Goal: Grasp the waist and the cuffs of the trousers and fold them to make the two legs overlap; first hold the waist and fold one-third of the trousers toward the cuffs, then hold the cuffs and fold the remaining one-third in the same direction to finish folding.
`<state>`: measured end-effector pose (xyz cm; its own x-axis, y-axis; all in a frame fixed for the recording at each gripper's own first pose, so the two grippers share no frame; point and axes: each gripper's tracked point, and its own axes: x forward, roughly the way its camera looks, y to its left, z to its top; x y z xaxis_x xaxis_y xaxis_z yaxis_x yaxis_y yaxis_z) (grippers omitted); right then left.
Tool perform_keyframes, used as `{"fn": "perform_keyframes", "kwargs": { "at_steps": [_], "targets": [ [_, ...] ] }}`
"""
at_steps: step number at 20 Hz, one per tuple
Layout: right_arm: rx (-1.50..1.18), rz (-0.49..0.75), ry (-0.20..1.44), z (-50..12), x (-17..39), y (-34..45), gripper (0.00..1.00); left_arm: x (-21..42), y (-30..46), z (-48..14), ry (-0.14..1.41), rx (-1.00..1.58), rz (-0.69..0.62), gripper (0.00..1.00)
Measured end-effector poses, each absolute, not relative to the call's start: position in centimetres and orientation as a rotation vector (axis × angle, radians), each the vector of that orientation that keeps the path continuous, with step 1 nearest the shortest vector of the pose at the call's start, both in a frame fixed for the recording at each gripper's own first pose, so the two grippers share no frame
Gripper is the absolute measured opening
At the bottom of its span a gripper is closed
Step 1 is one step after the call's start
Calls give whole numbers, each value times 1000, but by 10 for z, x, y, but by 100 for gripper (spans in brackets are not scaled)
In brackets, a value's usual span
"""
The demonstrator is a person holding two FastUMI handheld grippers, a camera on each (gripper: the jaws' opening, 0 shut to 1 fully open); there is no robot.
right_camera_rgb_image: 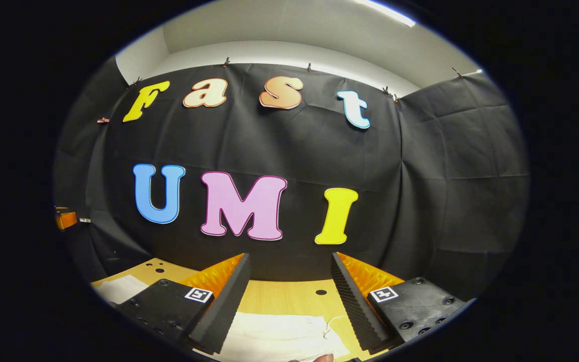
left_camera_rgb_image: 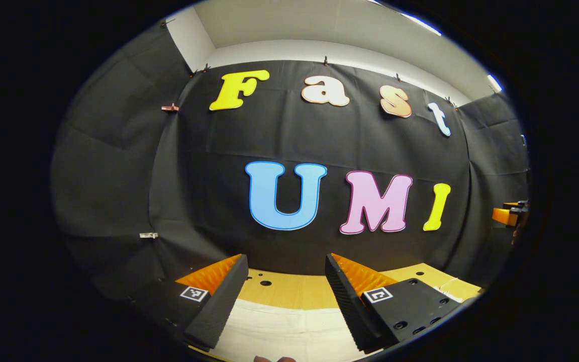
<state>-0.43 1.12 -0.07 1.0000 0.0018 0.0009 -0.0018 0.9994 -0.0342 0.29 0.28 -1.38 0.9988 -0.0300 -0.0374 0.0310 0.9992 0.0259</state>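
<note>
Left gripper (left_camera_rgb_image: 285,296) spread wide, right gripper (right_camera_rgb_image: 289,296) likewise, both empty above white trousers (right_camera_rgb_image: 279,337) on table (left_camera_rgb_image: 294,289)

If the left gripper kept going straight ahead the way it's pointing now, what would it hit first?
Most likely the black cloth wall. The open left gripper points level above the table and pale trousers, though depth is hard to judge.

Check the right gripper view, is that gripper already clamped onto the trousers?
No, the right gripper is open, its fingers spread apart above the white trousers lying on the wooden table, with nothing between them.
</note>
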Motion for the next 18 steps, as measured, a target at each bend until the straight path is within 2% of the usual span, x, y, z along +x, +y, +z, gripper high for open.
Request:
{"fn": "perform_keyframes", "kwargs": {
  "at_steps": [9, 17, 18],
  "targets": [
    [-91, 17, 11, -6, -7, 16, 97, -4, 18, -25, 51, 106, -85, 96],
    [-301, 48, 70, -32, -15, 7, 97, -18, 58, -68, 128, 321, -139, 94],
    [-329, 59, 80, -39, -21, 6, 97, -20, 63, -79, 142, 376, -155, 98]
  ]
}}
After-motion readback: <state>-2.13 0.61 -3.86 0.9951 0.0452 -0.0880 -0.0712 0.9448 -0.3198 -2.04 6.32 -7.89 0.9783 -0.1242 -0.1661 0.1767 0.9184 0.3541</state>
